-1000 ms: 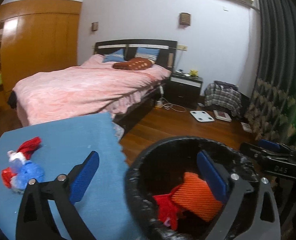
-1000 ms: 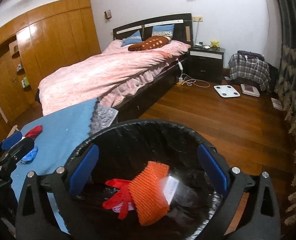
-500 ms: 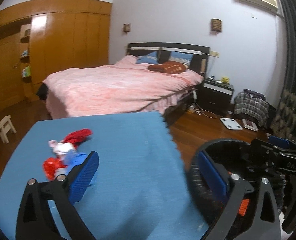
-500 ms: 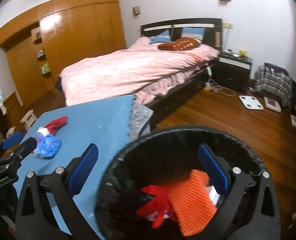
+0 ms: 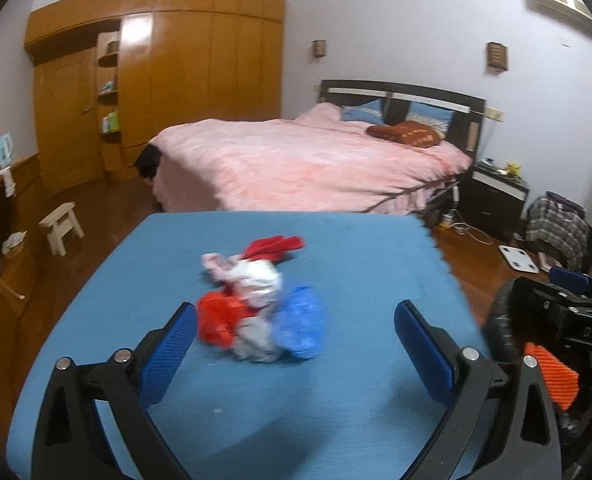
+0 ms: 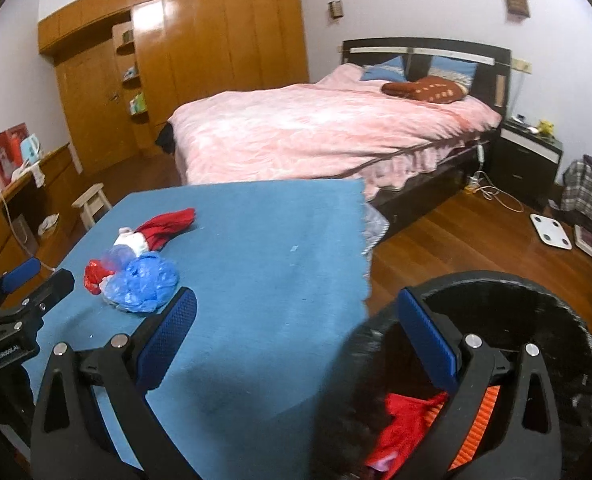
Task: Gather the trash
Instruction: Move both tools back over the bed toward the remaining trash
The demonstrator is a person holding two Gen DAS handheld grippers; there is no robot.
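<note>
Both wrist views have swung away from the bin and toward the bench since a second ago, so the trash pile that sat at the far left edge now lies almost centred ahead of the left gripper [image 5: 296, 344]. That gripper hovers above the blue-covered bench [image 5: 375, 256] with its blue pads spread wide and nothing between them. The trash pile [image 5: 256, 308] is a loose clump of a red bag, white crumpled paper and a blue plastic bag, with a red strip trailing off at the far end; its long axis runs roughly away from the left gripper, slightly rightward, the blue bag nearest the right pad. Bare cloth surrounds the pile on every side, and the scalloped right edge of the bench stands well apart from it. The right gripper [image 6: 296, 340] is likewise wide open and empty, straddling the bench's near right corner and the black-lined bin [image 6: 535, 292], which stands on the wooden floor just beside that edge and holds red and orange scraps. In the left view the right gripper's body shows the letters "DAS"; the lettering on the left gripper's body in the right view is too small to read surely.
</note>
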